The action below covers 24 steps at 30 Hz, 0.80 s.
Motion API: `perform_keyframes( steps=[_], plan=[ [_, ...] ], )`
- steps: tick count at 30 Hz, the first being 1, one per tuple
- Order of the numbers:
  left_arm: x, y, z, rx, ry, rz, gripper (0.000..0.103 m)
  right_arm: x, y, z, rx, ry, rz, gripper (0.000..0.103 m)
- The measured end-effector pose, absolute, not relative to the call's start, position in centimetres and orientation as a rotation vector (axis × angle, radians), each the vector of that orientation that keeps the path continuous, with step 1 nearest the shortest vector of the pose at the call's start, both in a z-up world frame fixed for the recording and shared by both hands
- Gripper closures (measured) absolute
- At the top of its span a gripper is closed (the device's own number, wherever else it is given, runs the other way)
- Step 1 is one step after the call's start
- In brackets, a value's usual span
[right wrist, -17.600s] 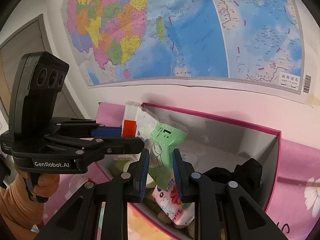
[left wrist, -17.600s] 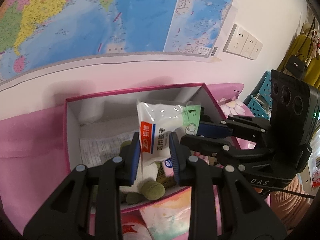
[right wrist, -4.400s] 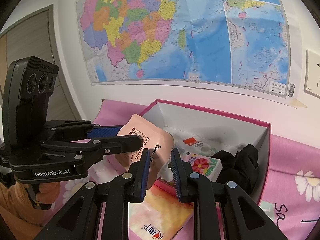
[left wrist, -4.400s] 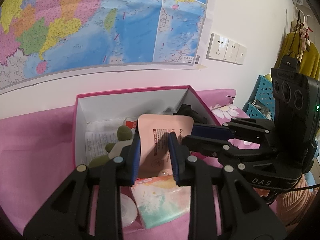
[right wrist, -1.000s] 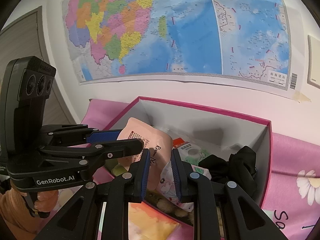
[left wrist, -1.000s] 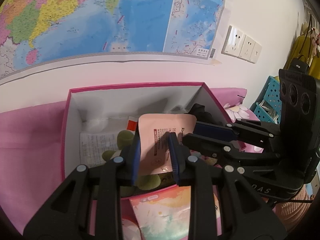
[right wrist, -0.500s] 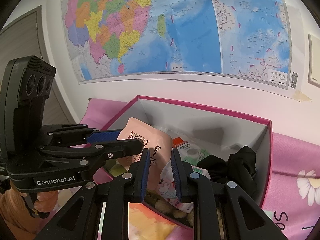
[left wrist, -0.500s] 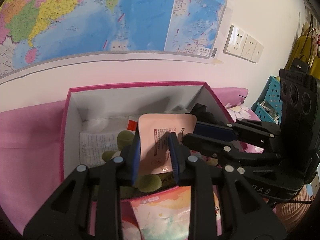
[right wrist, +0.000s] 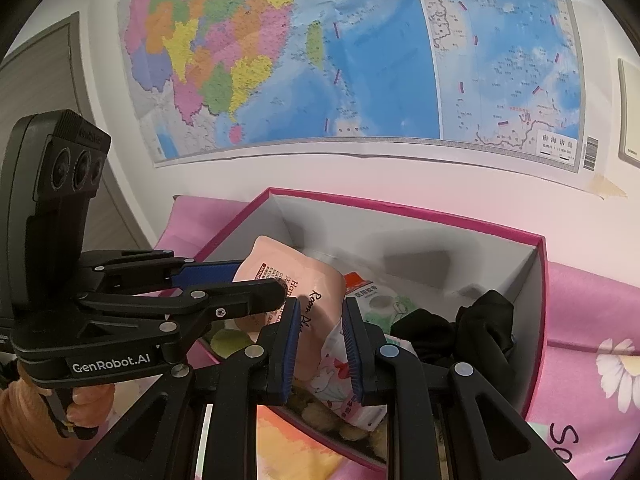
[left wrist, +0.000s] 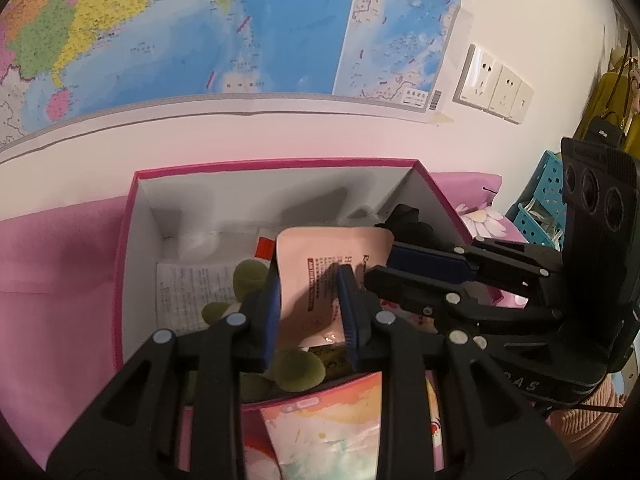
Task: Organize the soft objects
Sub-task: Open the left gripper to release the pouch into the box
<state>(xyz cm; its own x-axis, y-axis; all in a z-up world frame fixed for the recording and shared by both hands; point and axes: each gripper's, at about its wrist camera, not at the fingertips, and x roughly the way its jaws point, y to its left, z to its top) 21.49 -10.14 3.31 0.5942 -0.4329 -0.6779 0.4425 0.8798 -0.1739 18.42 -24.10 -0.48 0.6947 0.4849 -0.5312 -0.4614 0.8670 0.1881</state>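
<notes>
A flat pink pouch (left wrist: 320,248) (right wrist: 280,268) with printed text stands upright over the open pink-rimmed box (left wrist: 272,162) (right wrist: 400,208). My left gripper (left wrist: 309,280) (right wrist: 258,280) is shut on it. My right gripper (right wrist: 321,308) (left wrist: 382,262) is also shut on it, clamping the pouch's other edge. Inside the box lie green plush pieces (left wrist: 248,276), a printed leaflet (left wrist: 180,292), a black cloth (left wrist: 408,220) (right wrist: 480,320), a white-and-green cotton pack (right wrist: 380,300) and a floral tissue pack (right wrist: 340,376).
A colourful flat packet (left wrist: 320,432) lies on the pink floral cloth (right wrist: 592,320) in front of the box. A map covers the wall behind. Wall sockets (left wrist: 496,80) and a blue basket (left wrist: 536,208) are at the right. A hand (right wrist: 24,420) grips the left tool.
Several seconds ago both grippers held the pouch at the box's front edge; it now hangs further over the box's inside. Over the last second nothing has moved.
</notes>
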Motion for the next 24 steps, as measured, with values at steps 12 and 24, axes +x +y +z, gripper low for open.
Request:
perform_keyframes(
  steps=[12,24],
  plan=[
    [21.3,-9.0,3.7,-0.016,0.784,-0.443,0.032,18.9,-24.4,-0.5,0.068,0.598,0.486,0.080],
    [13.8,-5.2,5.7,0.029,0.558,-0.297,0.000,12.0,-25.2,0.3,0.001,0.460,0.467,0.027]
  ],
)
